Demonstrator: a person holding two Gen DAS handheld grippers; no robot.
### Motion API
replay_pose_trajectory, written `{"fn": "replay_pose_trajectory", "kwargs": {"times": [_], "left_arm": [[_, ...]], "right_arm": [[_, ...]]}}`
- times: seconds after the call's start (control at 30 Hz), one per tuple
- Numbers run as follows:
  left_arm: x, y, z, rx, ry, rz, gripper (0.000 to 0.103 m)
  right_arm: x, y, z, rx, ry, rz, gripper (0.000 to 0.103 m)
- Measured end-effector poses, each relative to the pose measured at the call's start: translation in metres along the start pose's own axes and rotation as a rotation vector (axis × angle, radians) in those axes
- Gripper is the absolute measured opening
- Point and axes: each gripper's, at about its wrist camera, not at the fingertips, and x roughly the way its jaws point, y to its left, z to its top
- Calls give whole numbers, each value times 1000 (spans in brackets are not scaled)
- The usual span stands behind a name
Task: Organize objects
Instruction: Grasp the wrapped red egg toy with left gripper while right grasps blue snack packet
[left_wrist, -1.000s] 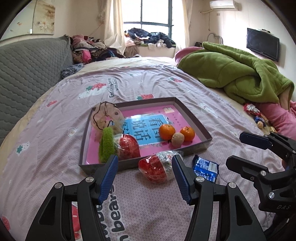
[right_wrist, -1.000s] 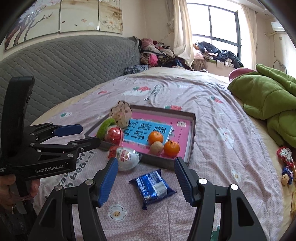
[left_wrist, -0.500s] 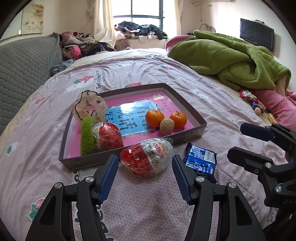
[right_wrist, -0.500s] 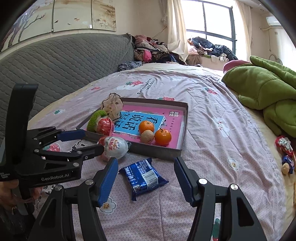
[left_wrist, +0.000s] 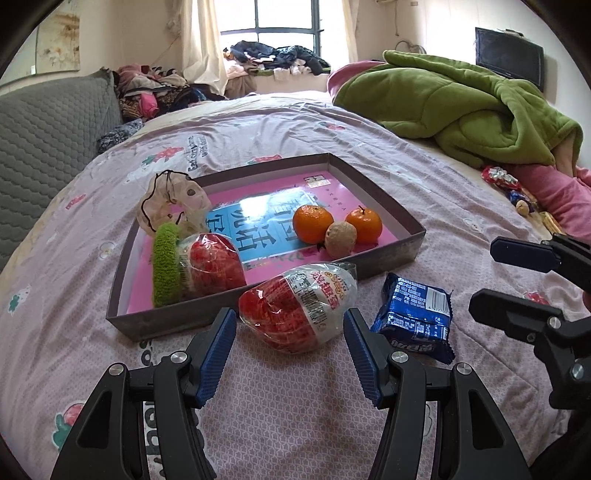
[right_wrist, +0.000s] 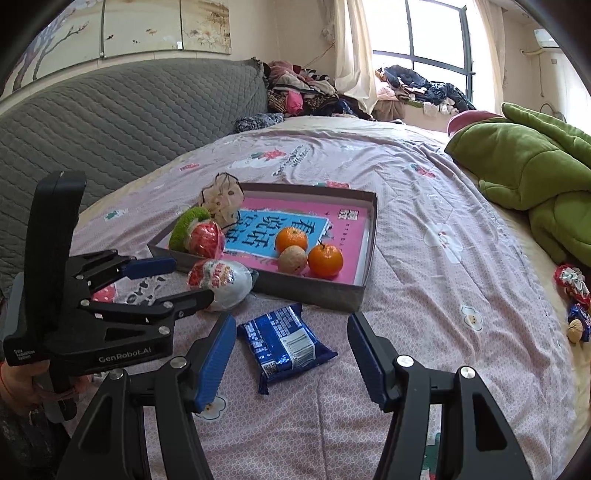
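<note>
The left gripper (left_wrist: 290, 354) holds its fingers apart around the red-and-white crinkly plastic snack bag (left_wrist: 299, 308) lying on the bed just outside the shallow grey cardboard tray (left_wrist: 384, 258). The right gripper (right_wrist: 291, 360), fingers also apart, frames the blue foil snack packet (right_wrist: 284, 341). I'd lower each until the pads flank the middle, then close gently so the slippery wrappers don't squirt out.

Two oranges (left_wrist: 334, 223) lie in the tray (left_wrist: 373, 266); snack bag (left_wrist: 297, 312) just before it.

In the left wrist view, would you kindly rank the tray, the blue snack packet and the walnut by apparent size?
1. Tray.
2. Blue snack packet, though it lies nearer the camera.
3. Walnut.
</note>
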Motion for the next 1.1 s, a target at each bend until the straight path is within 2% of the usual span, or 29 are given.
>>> {"fn": "replay_pose_trajectory", "kwargs": {"times": [0.17,0.27,0.6,1.1], "left_arm": [[8,2,-2,0,7,-18,63],[12,2,-3,5,3,-19,69],[26,-1,-4,9,23,-55,70],[37,1,1,-15,36,-108,70]], "right_arm": [[7,0,-3,-12,20,-9,62],[11,-1,-5,-11,28,-15,62],[17,-5,-7,-3,45,-22,62],[39,5,-17,-96,98,-27,62]]}}
